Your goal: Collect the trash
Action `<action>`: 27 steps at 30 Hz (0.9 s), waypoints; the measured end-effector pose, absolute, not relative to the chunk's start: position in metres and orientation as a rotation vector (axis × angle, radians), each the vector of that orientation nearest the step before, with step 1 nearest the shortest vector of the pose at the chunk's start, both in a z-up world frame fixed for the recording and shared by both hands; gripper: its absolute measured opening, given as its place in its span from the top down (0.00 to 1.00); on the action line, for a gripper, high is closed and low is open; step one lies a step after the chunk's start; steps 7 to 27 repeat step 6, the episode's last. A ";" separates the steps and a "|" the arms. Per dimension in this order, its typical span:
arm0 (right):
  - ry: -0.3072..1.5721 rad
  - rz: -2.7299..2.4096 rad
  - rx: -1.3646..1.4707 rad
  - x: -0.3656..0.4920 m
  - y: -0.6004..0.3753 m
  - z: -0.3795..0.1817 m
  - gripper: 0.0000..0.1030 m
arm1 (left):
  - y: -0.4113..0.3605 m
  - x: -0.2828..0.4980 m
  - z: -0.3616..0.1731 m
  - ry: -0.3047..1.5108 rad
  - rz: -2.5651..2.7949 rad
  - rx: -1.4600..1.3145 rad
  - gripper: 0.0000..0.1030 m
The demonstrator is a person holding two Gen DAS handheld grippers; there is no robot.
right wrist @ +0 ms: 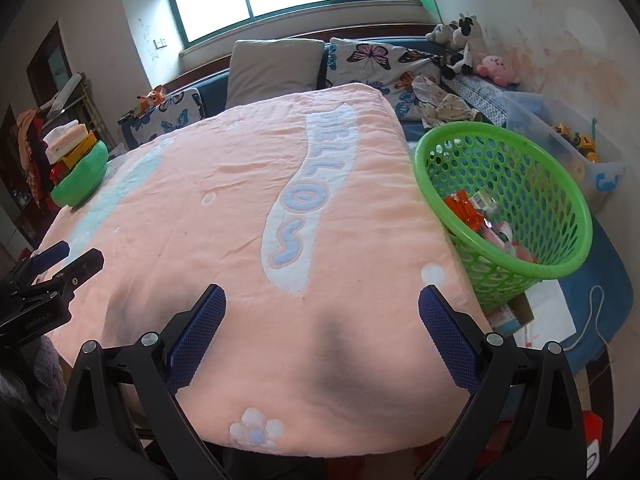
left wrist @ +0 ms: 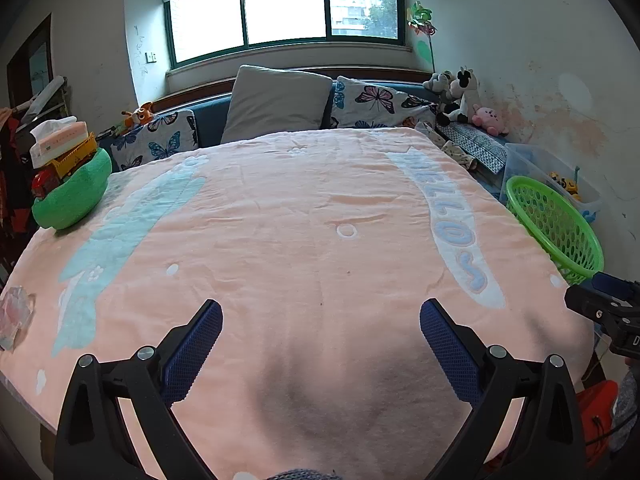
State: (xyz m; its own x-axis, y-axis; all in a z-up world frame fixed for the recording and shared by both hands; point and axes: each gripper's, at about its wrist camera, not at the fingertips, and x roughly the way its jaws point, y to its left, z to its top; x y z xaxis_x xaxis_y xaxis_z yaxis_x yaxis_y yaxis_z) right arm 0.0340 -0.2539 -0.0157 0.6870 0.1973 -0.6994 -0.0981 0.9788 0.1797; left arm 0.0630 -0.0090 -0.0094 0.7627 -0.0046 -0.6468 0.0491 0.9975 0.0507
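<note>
Both the left gripper (left wrist: 320,320) and right gripper (right wrist: 322,306) hang spread wide and empty above the blanket (left wrist: 280,208). A crumpled wrapper (left wrist: 14,316), half cut off, lies at the blanket's left edge. The green basket (right wrist: 568,216) beside its right edge holds wrappers (right wrist: 466,210), hard to identify.
</note>
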 end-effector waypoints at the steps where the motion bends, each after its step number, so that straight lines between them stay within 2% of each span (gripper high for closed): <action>1: 0.797 0.166 0.133 0.034 -0.255 -0.016 0.06 | -0.009 0.063 -0.009 0.703 -0.027 0.065 0.07; 27: 0.797 0.170 0.133 0.033 -0.254 -0.016 0.06 | -0.009 0.063 -0.009 0.704 -0.020 0.065 0.07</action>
